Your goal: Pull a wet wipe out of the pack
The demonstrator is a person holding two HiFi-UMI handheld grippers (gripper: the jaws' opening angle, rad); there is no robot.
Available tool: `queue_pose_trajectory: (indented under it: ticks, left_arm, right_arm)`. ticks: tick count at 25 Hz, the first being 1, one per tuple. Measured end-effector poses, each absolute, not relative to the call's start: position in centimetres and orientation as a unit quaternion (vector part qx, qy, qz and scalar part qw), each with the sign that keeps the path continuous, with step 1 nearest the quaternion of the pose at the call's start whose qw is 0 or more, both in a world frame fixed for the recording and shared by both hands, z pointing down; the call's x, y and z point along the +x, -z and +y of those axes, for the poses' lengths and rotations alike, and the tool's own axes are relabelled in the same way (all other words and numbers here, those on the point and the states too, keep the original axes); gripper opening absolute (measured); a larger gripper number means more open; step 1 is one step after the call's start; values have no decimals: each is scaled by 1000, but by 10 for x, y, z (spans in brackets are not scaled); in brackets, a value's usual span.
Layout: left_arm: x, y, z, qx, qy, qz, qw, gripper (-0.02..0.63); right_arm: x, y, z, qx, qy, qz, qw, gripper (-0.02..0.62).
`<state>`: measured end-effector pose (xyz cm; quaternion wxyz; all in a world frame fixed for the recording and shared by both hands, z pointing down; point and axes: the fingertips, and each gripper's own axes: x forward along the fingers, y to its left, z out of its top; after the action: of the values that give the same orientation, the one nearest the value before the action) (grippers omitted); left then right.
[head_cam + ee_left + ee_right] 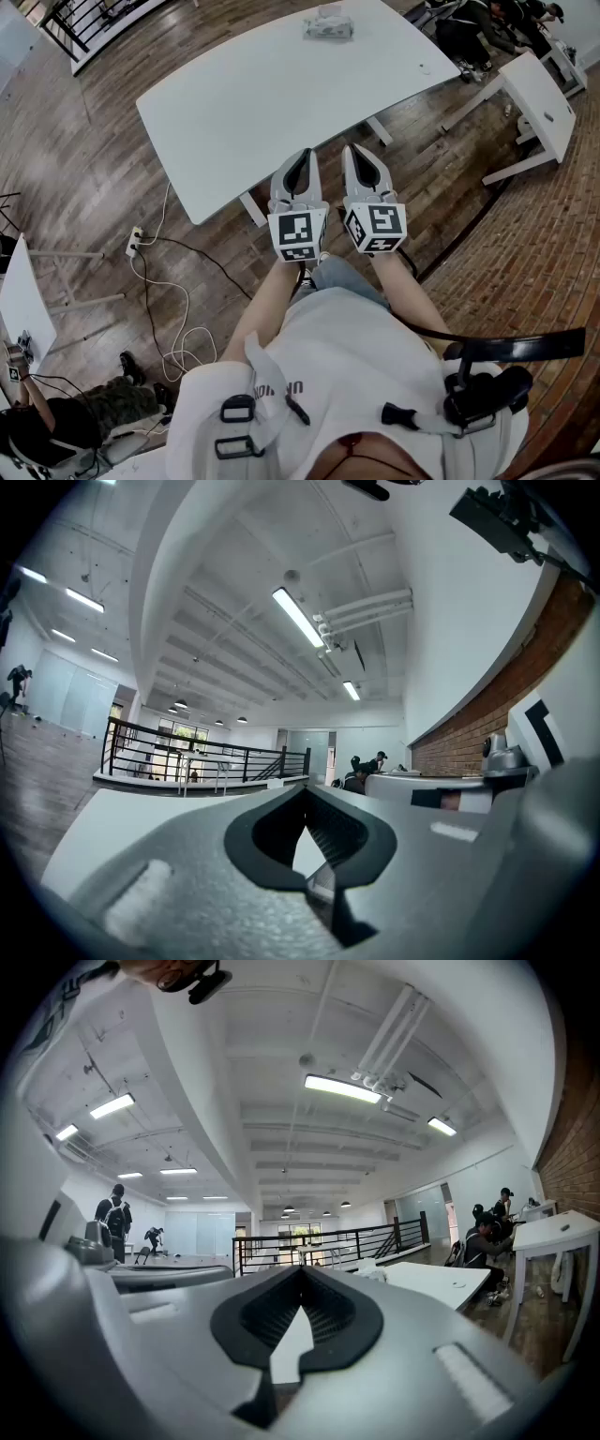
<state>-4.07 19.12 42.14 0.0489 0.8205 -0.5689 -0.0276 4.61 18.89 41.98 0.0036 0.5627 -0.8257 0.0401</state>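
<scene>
Head view: a small, pale, soft wet-wipe pack [328,26] lies at the far edge of the white rounded-corner table [281,103]. The grey left gripper [301,157] and grey right gripper [360,152] are side by side at the table's near edge, well apart from the pack.

Left gripper view: its jaws meet tip to tip, with nothing between them.

Right gripper view: these jaws are likewise closed together and empty. The pack shows ahead of them, at the table's far edge.
</scene>
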Motion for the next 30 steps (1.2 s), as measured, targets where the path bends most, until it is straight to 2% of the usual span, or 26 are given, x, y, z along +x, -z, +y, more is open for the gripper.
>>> queue_pose_trajectory:
  ticks: [8,19,24,28,30]
  left_arm:
    - [-32,-434,131,824,18,-564,46,2]
    - [12,-440,-88,802,14,-595,47,2]
    - [29,-444,-153,804,3,-592,54,2]
    - [31,-448,-188,810,-3,-584,59,2]
    - [31,-449,-201,814,-5,-578,57,2]
  right_arm:
    - [59,-427,123,569,-34,-822,1,6]
    - [101,-443,-102,533,-50,-845,17,6]
    - [124,-457,-168,535,-60,-842,31,6]
    - [120,-464,-218,520,-85,-850,18,6]
    - [116,-477,-257,514,-93,-852,43,96]
